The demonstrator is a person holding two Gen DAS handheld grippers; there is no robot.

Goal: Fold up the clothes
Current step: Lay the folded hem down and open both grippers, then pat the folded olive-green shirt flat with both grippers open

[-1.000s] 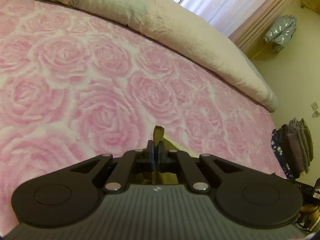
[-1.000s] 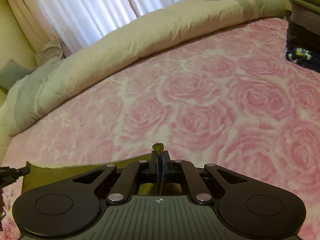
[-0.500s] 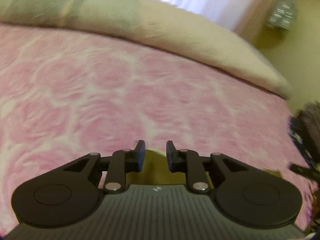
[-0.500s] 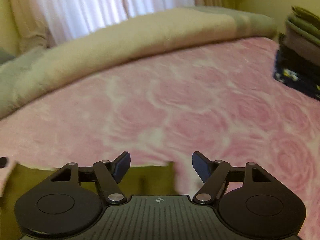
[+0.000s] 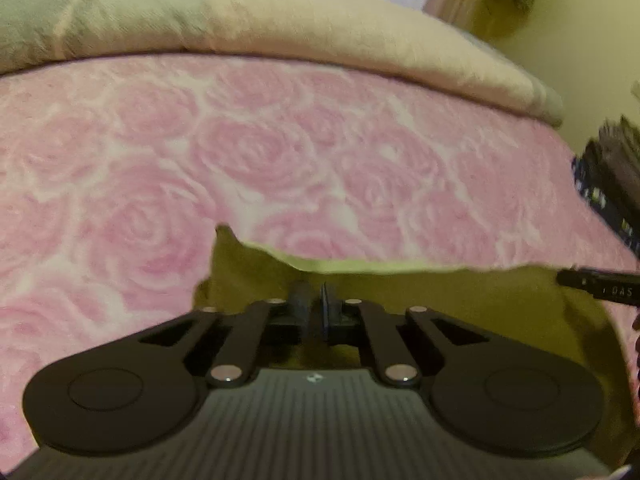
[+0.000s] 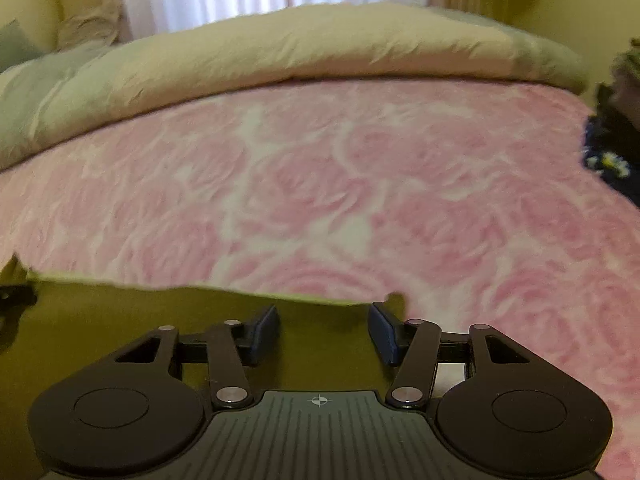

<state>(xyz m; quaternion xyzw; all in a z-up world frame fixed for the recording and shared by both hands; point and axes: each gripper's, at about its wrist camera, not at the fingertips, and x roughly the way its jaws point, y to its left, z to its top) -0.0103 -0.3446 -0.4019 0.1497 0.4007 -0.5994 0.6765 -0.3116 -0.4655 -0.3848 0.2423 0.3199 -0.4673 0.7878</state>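
The olive garment (image 5: pixel 460 300) lies flat on the bed (image 5: pixel 280 168), its far edge running left to right just ahead of both grippers. The left gripper (image 5: pixel 314 300) sits over the garment's left corner, jaws nearly together — whether on cloth I cannot tell. The right gripper (image 6: pixel 324 332) hangs jaws apart over its right corner (image 6: pixel 396 300) — a corner only the right wrist view shows.

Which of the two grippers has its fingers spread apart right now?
The right gripper: its fingers stand apart over the olive garment. The left gripper has its fingers nearly together.
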